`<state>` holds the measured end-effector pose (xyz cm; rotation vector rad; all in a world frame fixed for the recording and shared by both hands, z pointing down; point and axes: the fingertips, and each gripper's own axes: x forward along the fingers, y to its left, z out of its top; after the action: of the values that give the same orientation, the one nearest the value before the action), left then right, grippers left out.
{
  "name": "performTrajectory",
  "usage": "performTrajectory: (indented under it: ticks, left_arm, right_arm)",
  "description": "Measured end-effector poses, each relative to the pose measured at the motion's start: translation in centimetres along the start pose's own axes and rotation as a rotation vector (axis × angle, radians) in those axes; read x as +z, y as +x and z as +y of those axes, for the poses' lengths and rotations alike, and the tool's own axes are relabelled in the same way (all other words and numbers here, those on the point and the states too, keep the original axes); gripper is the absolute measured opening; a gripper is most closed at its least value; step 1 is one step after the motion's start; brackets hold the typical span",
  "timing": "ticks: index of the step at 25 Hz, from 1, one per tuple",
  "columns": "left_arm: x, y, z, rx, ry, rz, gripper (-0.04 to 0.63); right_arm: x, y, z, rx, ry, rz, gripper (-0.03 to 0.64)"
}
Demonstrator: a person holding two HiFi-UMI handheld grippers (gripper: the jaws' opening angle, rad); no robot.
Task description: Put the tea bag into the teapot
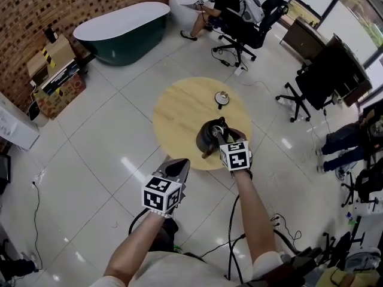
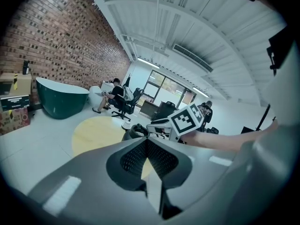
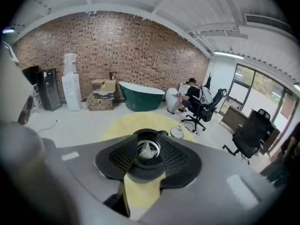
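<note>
A dark teapot (image 1: 209, 138) stands without its lid near the front edge of the round wooden table (image 1: 179, 112). My right gripper (image 1: 220, 130) hangs just above its mouth. In the right gripper view the jaws stand apart, open (image 3: 148, 140), and the pale tea bag (image 3: 149, 150) lies inside the teapot (image 3: 145, 171) below them, free of the pads. My left gripper (image 1: 178, 167) is held off the table's near left edge, above the floor. Its jaws meet at the tips (image 2: 146, 138) with nothing between them. From the left gripper view the teapot (image 2: 133, 131) shows beside the right gripper's marker cube.
A small white dish with a lid-like piece (image 1: 222, 98) sits at the table's far side. A green bathtub (image 1: 122, 31) and cardboard boxes (image 1: 54, 70) line the brick wall. A person sits in an office chair (image 1: 230, 8); another chair (image 1: 311, 88) stands to the right. Cables lie by my feet.
</note>
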<state>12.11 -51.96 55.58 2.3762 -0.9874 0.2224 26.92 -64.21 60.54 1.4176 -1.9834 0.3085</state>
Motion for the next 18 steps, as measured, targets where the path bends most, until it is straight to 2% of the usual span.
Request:
performTrajectory:
  ticks: [2, 4, 12, 18]
  left_arm:
    - [0.0, -0.3, -0.3, 0.0, 0.011, -0.013, 0.012]
    - [-0.1, -0.8, -0.7, 0.001, 0.021, -0.027, 0.012]
    - [-1.8, -6.1, -5.1, 0.008, 0.06, -0.082, 0.012]
    - [-4.5, -12.5, -12.3, 0.019, 0.111, -0.14, 0.012]
  right_arm:
    - [0.1, -2.5, 0.3, -0.007, 0.039, -0.051, 0.143]
    - [-0.2, -5.4, 0.8, -0.019, 0.074, -0.098, 0.002]
    - [-2.8, -17.0, 5.2, 0.051, 0.281, -0.269, 0.002]
    - [-5.2, -28.6, 8.7, 0.086, 0.278, -0.372, 0.002]
